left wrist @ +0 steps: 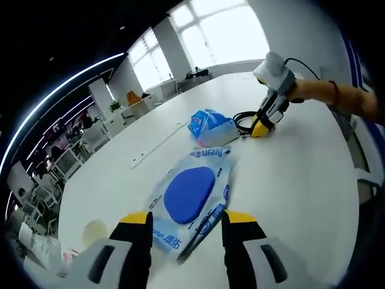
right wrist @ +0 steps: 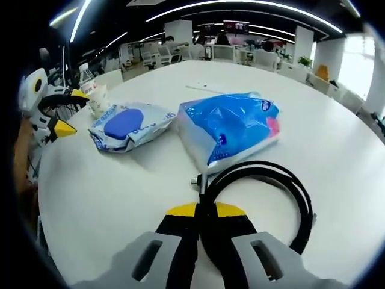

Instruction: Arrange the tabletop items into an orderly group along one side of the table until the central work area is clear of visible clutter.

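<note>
1. My right gripper (right wrist: 204, 212) was clenched on the black cable (right wrist: 289, 180), beside the blue bag (right wrist: 231, 132).
2. My left gripper (left wrist: 185, 218) was released, its jaws around the wipes pack (left wrist: 191, 195) edge.

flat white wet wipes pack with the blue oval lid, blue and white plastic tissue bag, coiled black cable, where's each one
flat white wet wipes pack with the blue oval lid (left wrist: 190, 194), left gripper view, on the blue lid
blue and white plastic tissue bag (right wrist: 231, 129), right gripper view, on its blue top face
coiled black cable (right wrist: 299, 188), right gripper view, on the loop's right side
</note>
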